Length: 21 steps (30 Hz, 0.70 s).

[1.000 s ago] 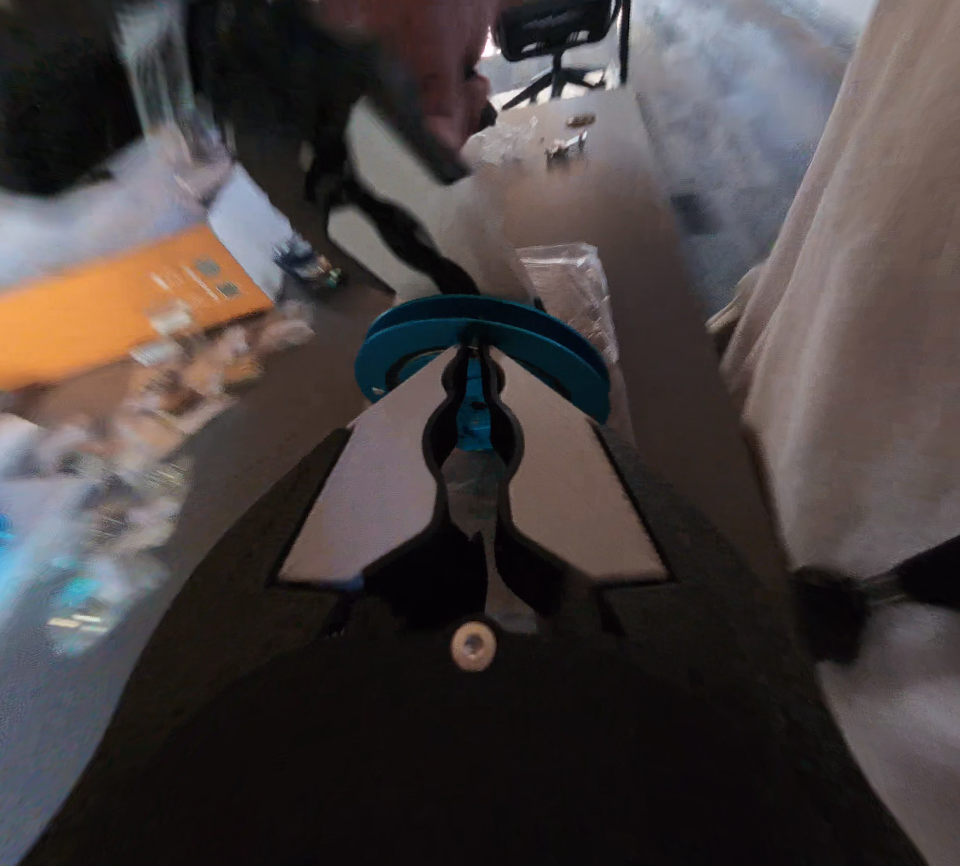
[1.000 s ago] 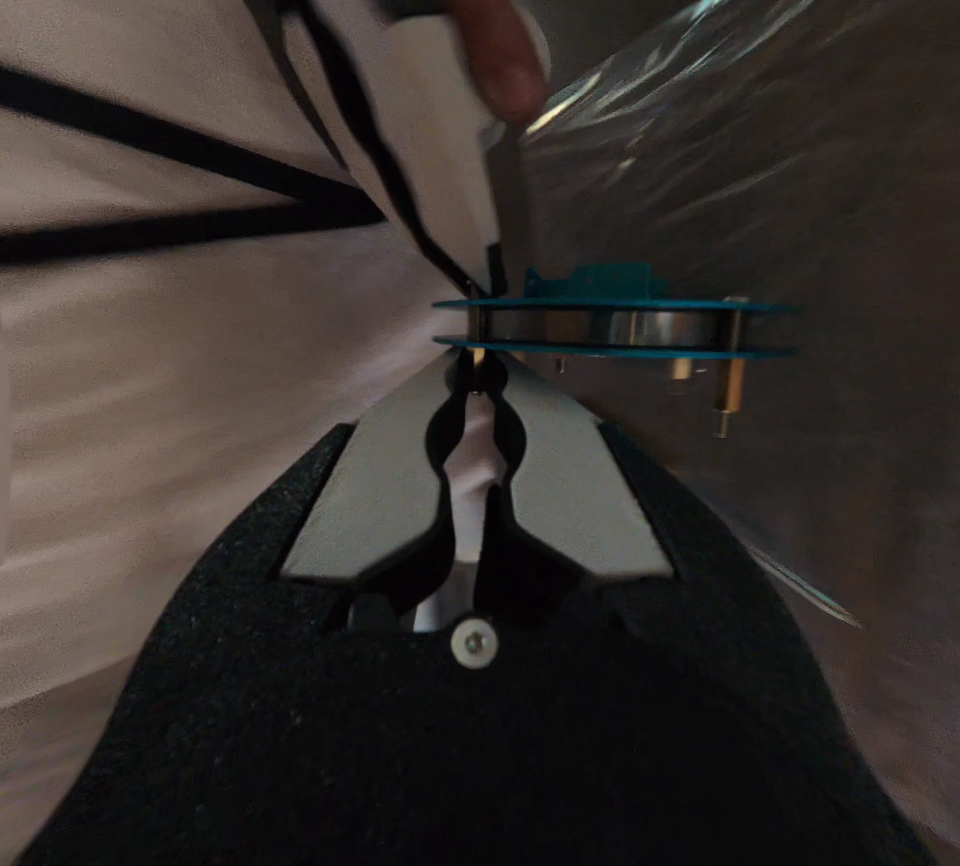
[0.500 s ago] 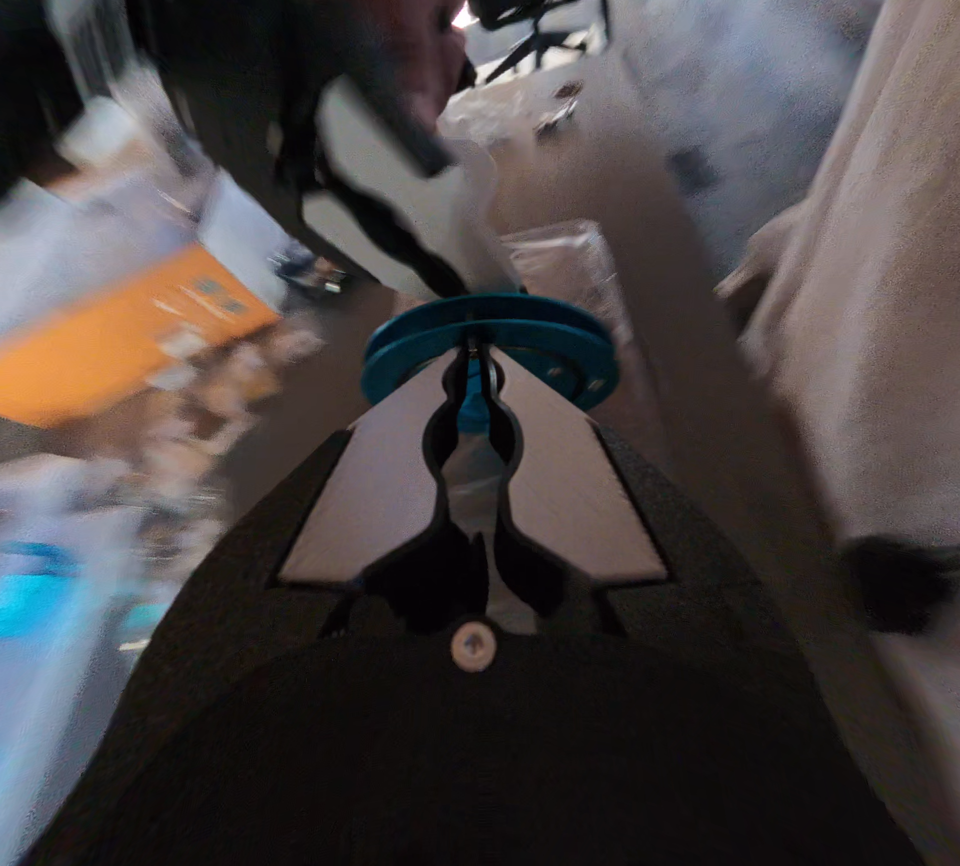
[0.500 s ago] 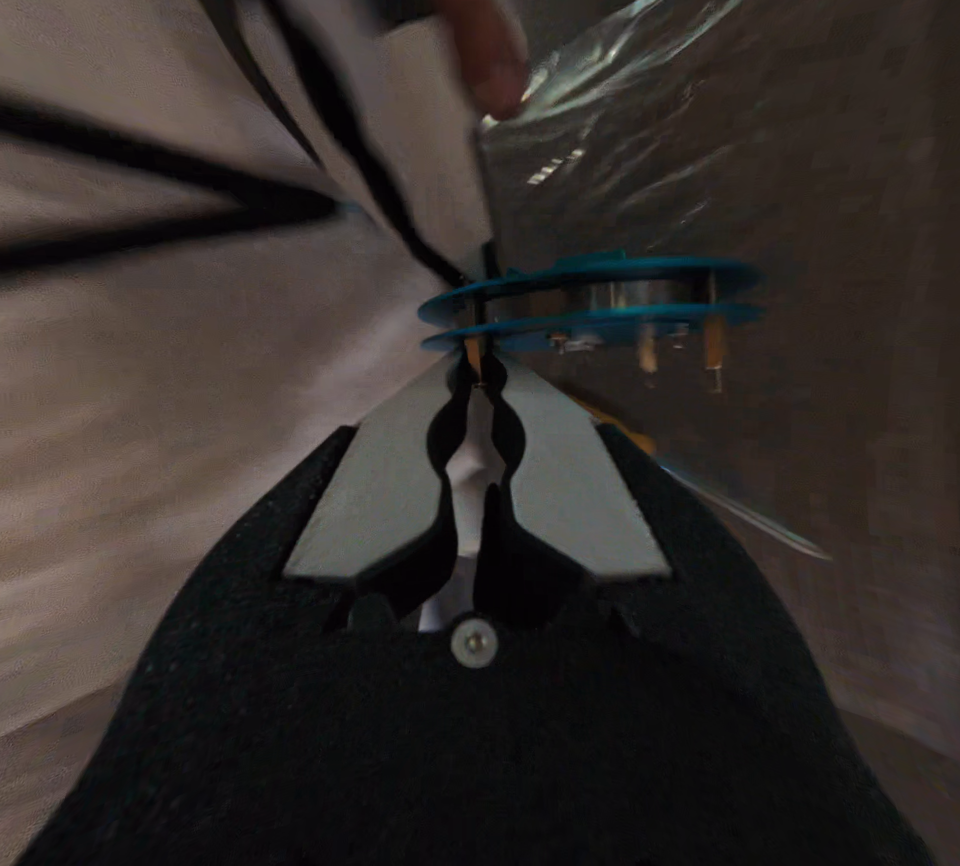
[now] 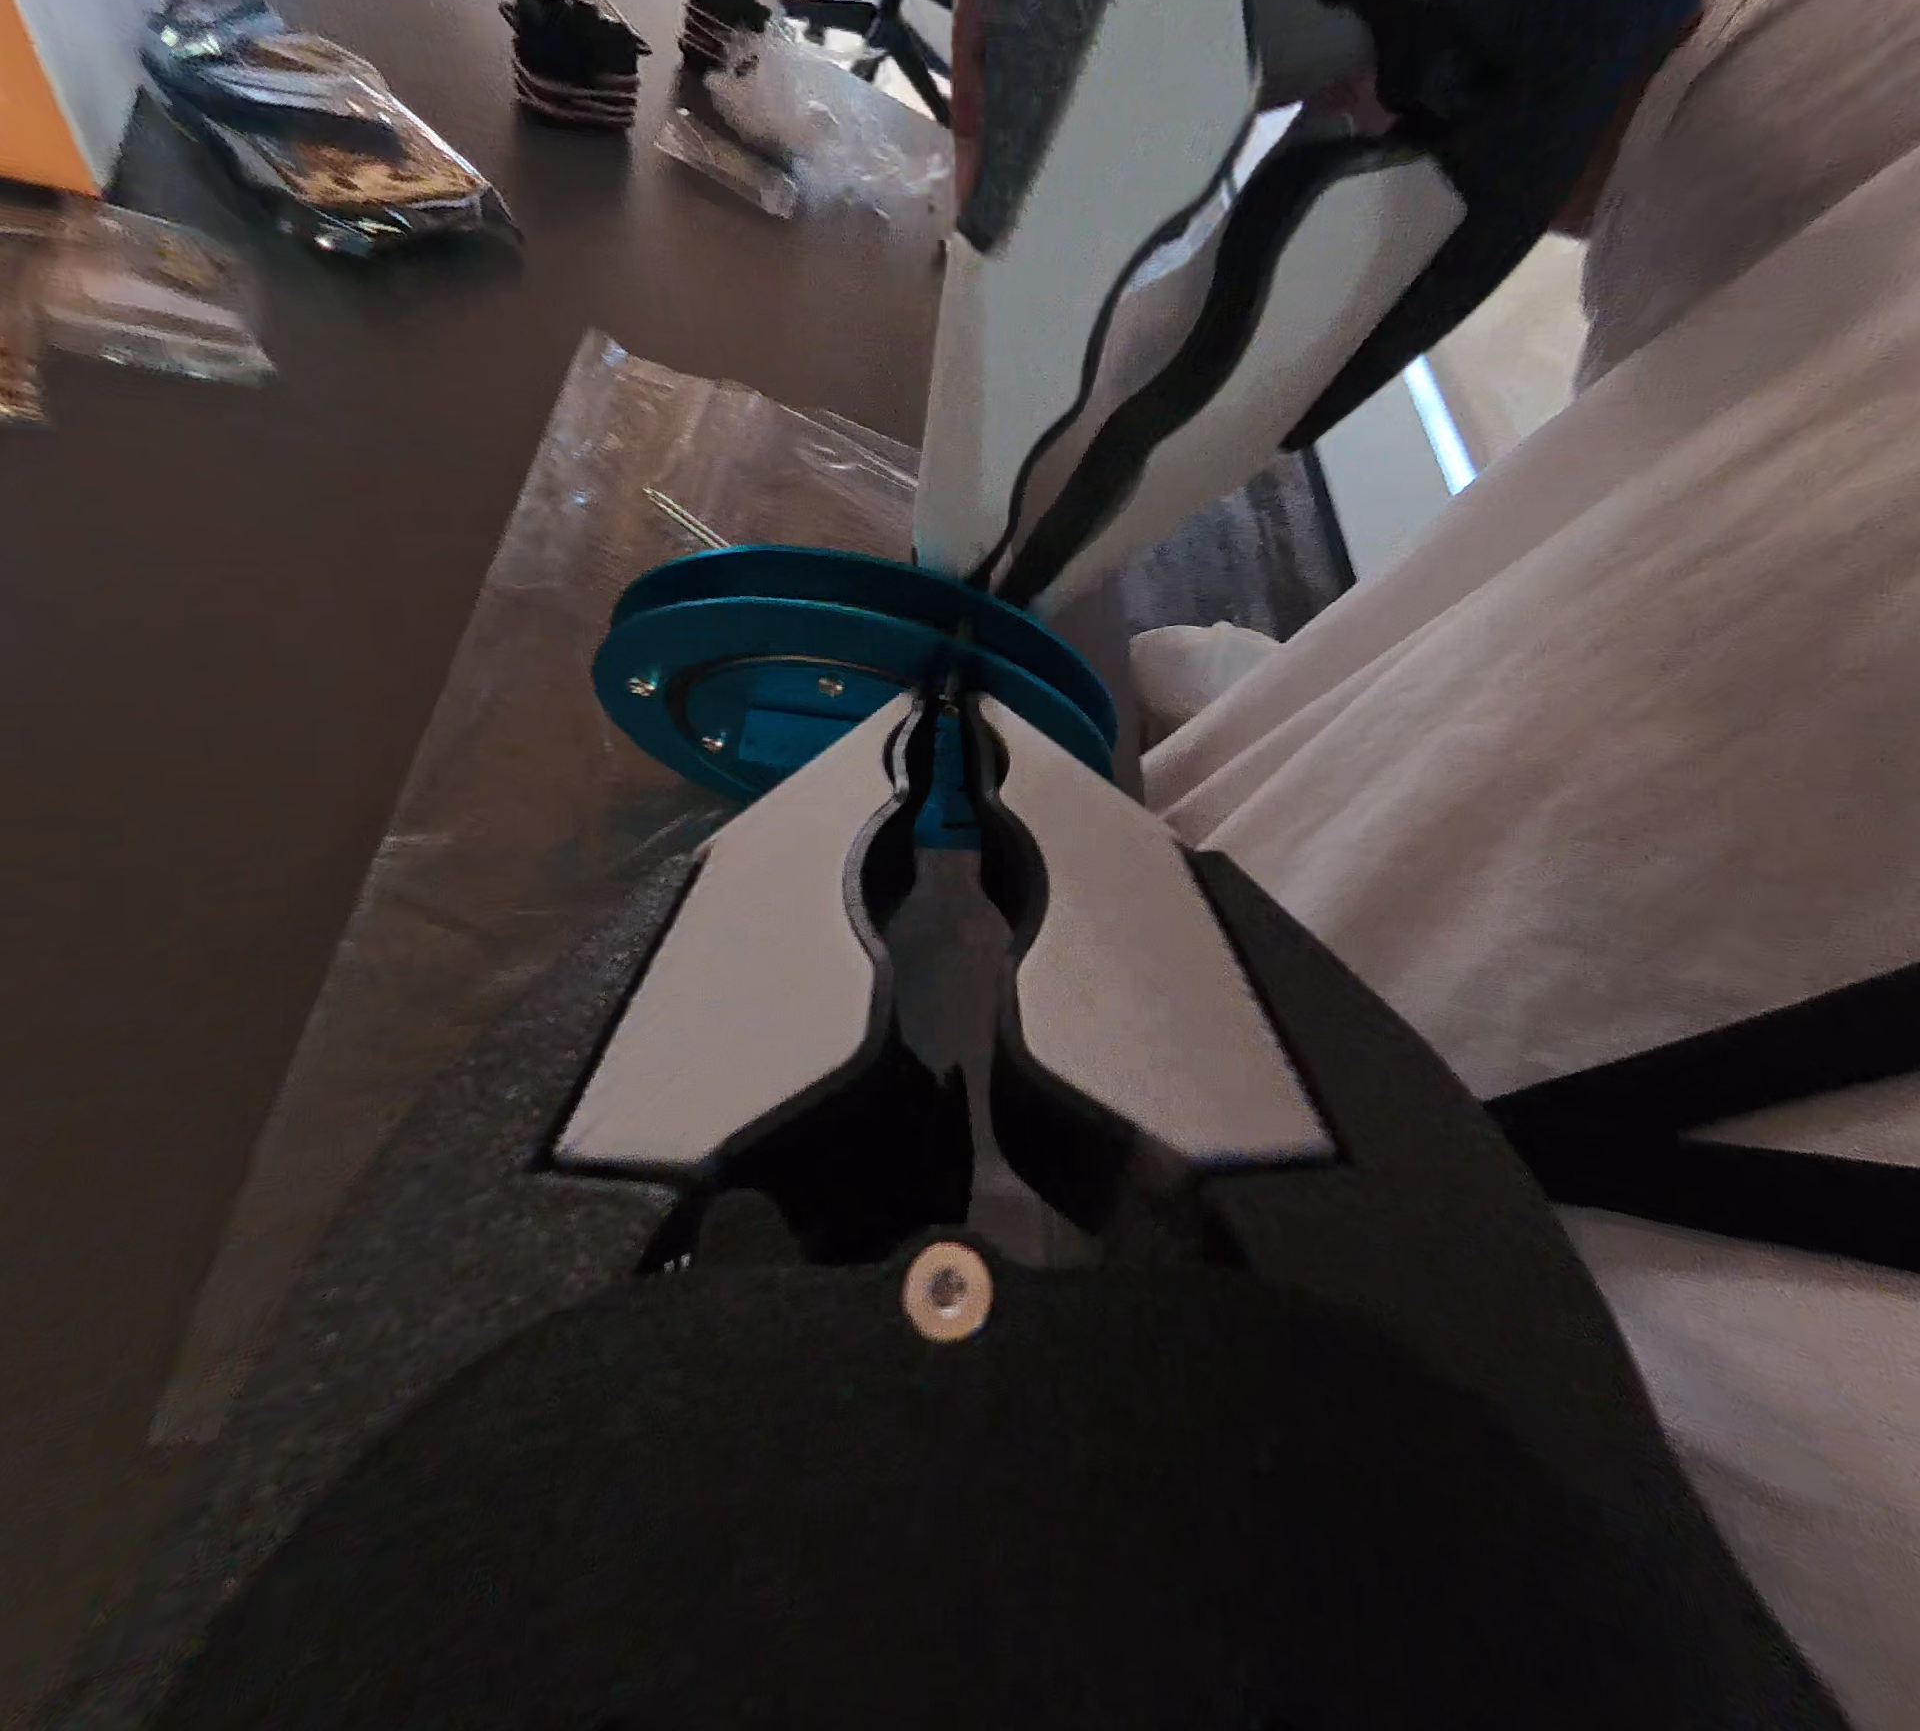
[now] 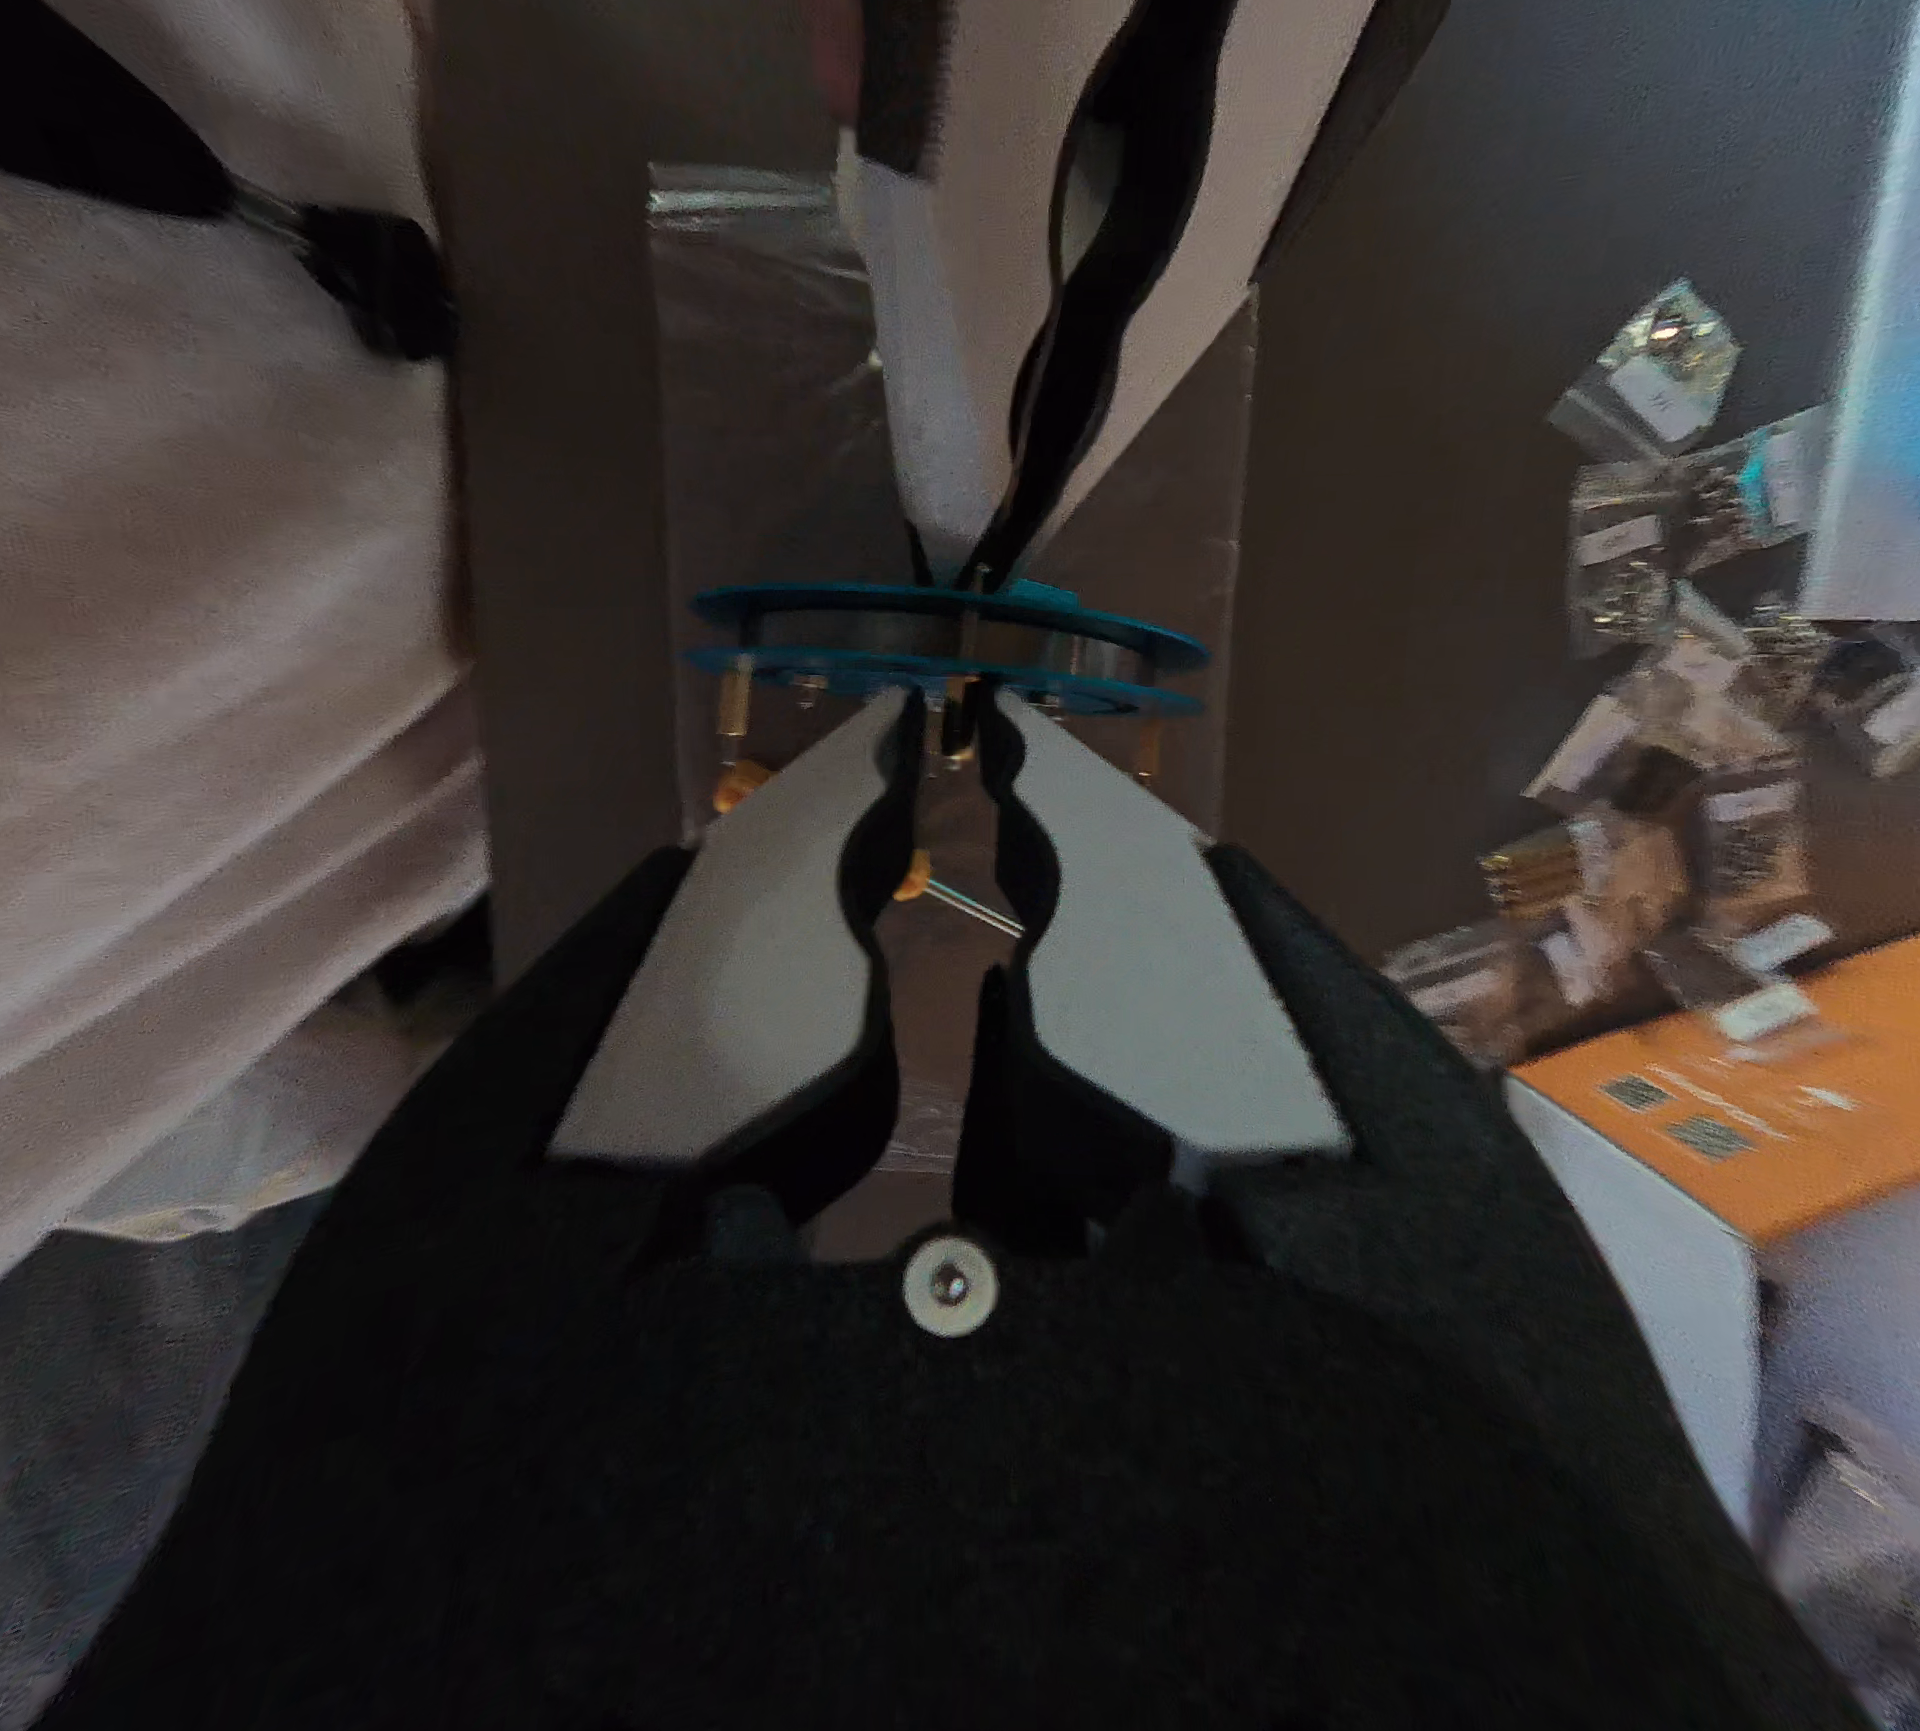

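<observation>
Left wrist view: the left claw (image 5: 948, 694) is pinching the near rim of a blue two-plate disc (image 5: 790, 694), its fingers closed on the edge. The right claw (image 5: 971, 575) is coming down from above and gripping the far rim of the same disc just past the left tips. Under the disc a clear bag (image 5: 582, 642) is lying on the brown table (image 5: 208, 642). Farther ahead and left, two black parts (image 5: 571, 55) are standing.

Right wrist view: the right claw (image 6: 948, 710) is closing on the disc (image 6: 1091, 642) at its near edge, among brass standoffs (image 6: 732, 705). The left claw (image 6: 971, 564) is meeting it from opposite. An orange box (image 6: 1714, 1099) is sitting to the right.
</observation>
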### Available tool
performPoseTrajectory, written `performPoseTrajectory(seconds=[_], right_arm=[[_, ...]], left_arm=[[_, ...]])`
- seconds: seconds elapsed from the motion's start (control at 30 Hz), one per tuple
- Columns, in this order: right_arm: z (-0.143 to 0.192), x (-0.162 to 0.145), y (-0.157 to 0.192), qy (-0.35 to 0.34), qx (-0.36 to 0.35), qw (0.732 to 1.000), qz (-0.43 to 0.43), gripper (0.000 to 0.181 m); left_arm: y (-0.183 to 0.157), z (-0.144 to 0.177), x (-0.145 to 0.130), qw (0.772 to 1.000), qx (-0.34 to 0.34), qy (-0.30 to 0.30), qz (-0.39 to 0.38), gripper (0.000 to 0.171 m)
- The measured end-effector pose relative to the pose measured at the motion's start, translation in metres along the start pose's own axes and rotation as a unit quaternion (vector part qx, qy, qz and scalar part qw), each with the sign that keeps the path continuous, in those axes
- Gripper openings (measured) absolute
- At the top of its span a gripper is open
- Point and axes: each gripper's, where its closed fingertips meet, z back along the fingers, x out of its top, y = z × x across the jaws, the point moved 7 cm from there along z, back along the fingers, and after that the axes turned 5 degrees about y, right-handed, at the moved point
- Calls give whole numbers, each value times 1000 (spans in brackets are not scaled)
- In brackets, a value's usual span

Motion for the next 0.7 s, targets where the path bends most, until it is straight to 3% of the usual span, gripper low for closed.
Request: performPoseTrajectory(seconds=[0.07, 0.13, 0.2, 0.23, 0.3, 0.33, 0.37, 0.4, 0.43, 0.5, 0.53, 0.63, 0.7], right_arm=[[-3, -1, -3, 11, -18, 1000, 10, 4], [-4, -3, -10, 8, 37, 999, -33, 4], [-6, -7, -15, -7, 159, 981, -109, 3], [-9, -11, -21, -21, 219, 962, -160, 3], [-16, -19, -29, -45, 359, 887, -285, 3], [-20, -22, -30, -62, 404, 860, -306, 3], [-21, -23, -30, -81, 407, 857, -306, 3], [-19, -22, -30, -88, 377, 875, -290, 3], [-15, -19, -27, -84, 321, 910, -248, 5], [-7, -12, -19, -57, 162, 975, -139, 5], [-4, -9, -14, -43, 87, 991, -88, 10], [-2, -2, -1, -3, -53, 999, 9, 5], [-3, -2, -1, 5, -56, 998, 11, 5]], left_arm=[[-1, -1, 1, 1000, 10, -2, -22, 3], [-8, -3, 0, 984, 85, -1, -154, 3], [-21, -8, -5, 934, 169, 8, -314, 2], [-24, -10, -8, 895, 221, 8, -387, 2], [-25, -15, -12, 813, 309, 12, -493, 3], [-25, -16, -13, 783, 334, 18, -524, 3], [-23, -15, -12, 783, 344, 22, -517, 3], [-21, -13, -10, 817, 328, 17, -473, 3], [-18, -11, -7, 864, 293, 9, -410, 3], [-10, -5, -1, 943, 204, 6, -262, 3], [-6, -2, 1, 968, 158, 6, -195, 4], [1, 0, 3, 995, 63, 9, -77, 4], [1, 0, 4, 997, 39, 16, -64, 4]])
